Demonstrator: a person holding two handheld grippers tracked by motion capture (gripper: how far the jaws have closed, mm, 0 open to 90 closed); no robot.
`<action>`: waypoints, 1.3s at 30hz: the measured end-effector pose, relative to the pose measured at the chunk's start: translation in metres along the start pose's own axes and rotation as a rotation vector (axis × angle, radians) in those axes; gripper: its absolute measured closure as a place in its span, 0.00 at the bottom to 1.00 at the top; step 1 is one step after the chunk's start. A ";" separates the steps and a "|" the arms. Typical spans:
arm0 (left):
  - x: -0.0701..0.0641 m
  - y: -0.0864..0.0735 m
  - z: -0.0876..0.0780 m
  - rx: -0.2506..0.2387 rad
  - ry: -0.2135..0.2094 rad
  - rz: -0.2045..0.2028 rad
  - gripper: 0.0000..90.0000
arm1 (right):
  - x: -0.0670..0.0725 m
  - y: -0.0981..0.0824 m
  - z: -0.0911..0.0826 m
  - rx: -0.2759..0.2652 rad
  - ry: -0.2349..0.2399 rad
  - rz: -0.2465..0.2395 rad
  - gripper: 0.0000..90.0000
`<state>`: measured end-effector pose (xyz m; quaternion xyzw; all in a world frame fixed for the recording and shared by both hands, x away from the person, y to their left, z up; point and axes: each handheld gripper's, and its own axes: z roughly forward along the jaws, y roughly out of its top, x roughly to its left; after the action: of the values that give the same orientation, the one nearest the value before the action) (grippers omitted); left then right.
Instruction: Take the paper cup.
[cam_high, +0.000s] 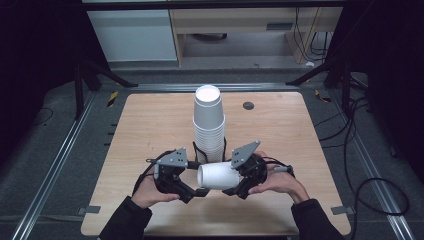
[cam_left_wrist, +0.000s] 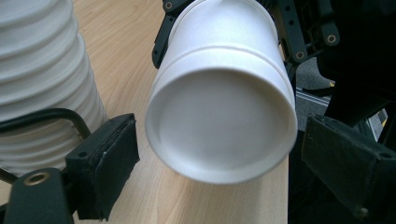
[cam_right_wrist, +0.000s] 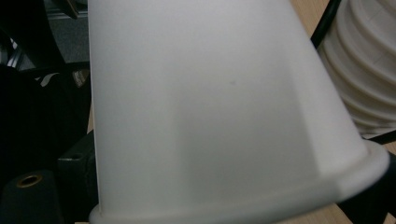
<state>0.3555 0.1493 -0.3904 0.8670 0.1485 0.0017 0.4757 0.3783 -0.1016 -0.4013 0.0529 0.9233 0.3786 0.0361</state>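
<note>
While the right gripper (cam_high: 239, 186) clamps a white cup (cam_high: 216, 176) sideways by its rim end, the left gripper (cam_high: 196, 186) stands parted around its base, the cup stack (cam_high: 209, 125) just beyond.

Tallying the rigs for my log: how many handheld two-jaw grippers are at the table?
2. The left gripper is at the near table edge, left of the single white paper cup; the right gripper holds that cup on its side.

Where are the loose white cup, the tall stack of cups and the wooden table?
loose cup (cam_left_wrist: 222, 128), left gripper view, on its flat bottom.
stack of cups (cam_high: 208, 120), high view, on the side of the upper cups.
table (cam_high: 150, 125), high view, on bare wood left of the stack.
</note>
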 end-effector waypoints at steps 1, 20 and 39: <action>0.000 0.000 0.001 0.001 -0.002 -0.001 0.11 | 0.000 0.001 0.001 0.005 0.001 -0.006 0.11; 0.001 -0.001 0.011 0.048 -0.016 -0.023 0.17 | 0.005 0.012 0.015 0.042 0.012 -0.036 0.11; 0.000 -0.001 0.011 0.046 -0.005 -0.020 0.24 | 0.005 0.012 0.017 0.039 0.019 -0.027 0.10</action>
<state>0.3566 0.1409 -0.3967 0.8760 0.1560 -0.0086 0.4562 0.3763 -0.0804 -0.4052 0.0378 0.9314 0.3607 0.0315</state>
